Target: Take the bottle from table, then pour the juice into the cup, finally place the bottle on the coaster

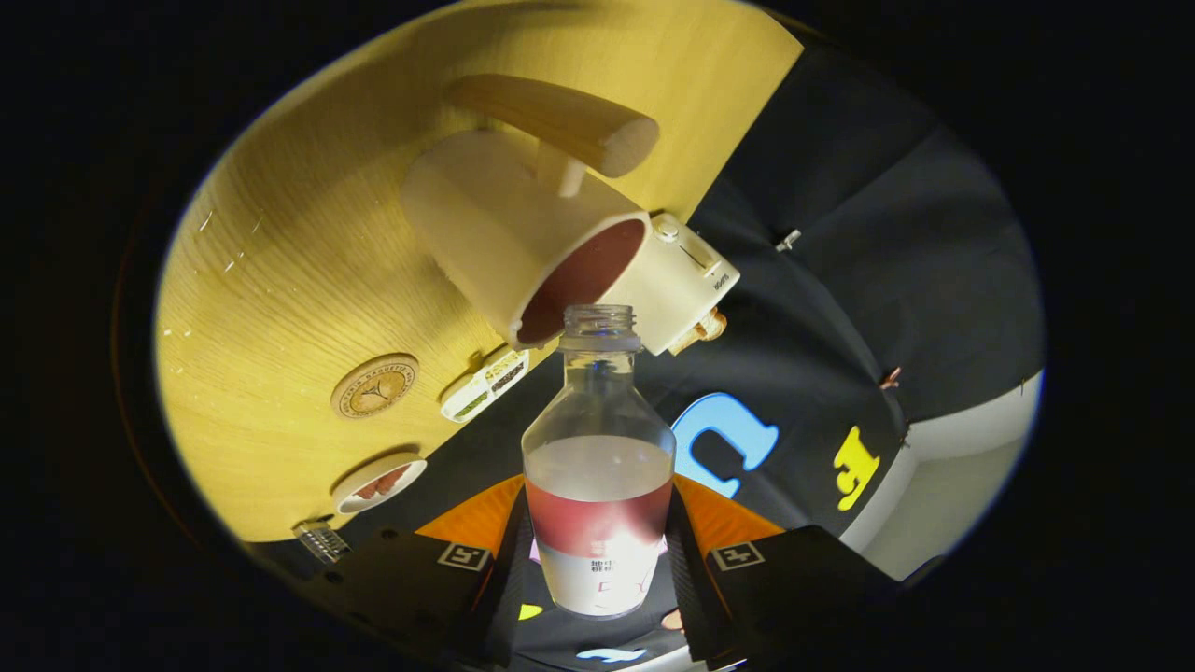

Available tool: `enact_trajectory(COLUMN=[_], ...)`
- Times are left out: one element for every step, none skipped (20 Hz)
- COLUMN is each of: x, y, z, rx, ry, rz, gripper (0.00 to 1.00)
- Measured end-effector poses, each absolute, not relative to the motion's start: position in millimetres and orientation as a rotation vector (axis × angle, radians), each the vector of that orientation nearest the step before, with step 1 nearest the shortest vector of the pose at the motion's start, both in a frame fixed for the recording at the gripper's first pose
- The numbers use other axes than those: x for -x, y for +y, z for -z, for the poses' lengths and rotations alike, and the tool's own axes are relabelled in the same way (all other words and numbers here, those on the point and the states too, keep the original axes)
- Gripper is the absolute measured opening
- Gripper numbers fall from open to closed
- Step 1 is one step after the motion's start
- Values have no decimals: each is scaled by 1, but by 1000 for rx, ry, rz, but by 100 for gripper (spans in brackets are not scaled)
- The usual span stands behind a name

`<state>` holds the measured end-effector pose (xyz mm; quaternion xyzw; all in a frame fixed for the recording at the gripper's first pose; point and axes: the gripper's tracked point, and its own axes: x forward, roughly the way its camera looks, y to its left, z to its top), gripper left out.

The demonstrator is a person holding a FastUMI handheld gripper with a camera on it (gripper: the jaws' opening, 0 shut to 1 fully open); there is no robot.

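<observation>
Clamped in the gripper (597,569): a clear plastic bottle (597,467) with a red-and-white label, uncapped, both fingers pressing on its lower body, 1 on each side. Long axis running straight ahead along the fingers, open mouth pointing directly at the cream cylindrical cup (523,247) with a dark red inside. Bottle mouth just short of the cup's rim, almost touching or slightly overlapping its lower edge; cannot tell whether it sits over the opening yet. Pale liquid filling roughly the lower half of the bottle, level with the top of the label. Judging by the tilted scene, pour step under way or about to begin; no stream visible.

Cup carrying a thick wooden handle (560,117), standing on the light yellow wood-grain tabletop (280,280). Beside the cup, a white box-shaped device (686,275). Nearer the gripper than the cup: a round wooden coaster (374,385), then a small round dish (378,483) holding something reddish. A flat white strip (485,383) between coaster and cup. Beyond the cup, black cloth booth wall (887,233).
</observation>
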<state>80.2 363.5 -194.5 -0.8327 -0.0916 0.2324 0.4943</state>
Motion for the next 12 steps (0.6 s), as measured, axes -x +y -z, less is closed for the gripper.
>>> enact_trajectory(x=[-81,-82,-81,-79,-75,-71,-66,-64,-61,-58,-55,-54], y=[358,354,350,347,344,341,339,339,343,346,349,351], z=[196,200,205,208,212,217,220,224,228,231,233,234], rx=[1959,1898,1830,1772,1694,1623,1547,1472,1392,1317,1245,1182], ry=[-164,-107,-48,-3,48,88,127,157,180,193,198,198], rz=[-554,-543,-535,-528,-526,-521,-522,-519,-529,-537,-554,-559], gripper=[70,70,70,70,70,70,70,70,70,70,71,71])
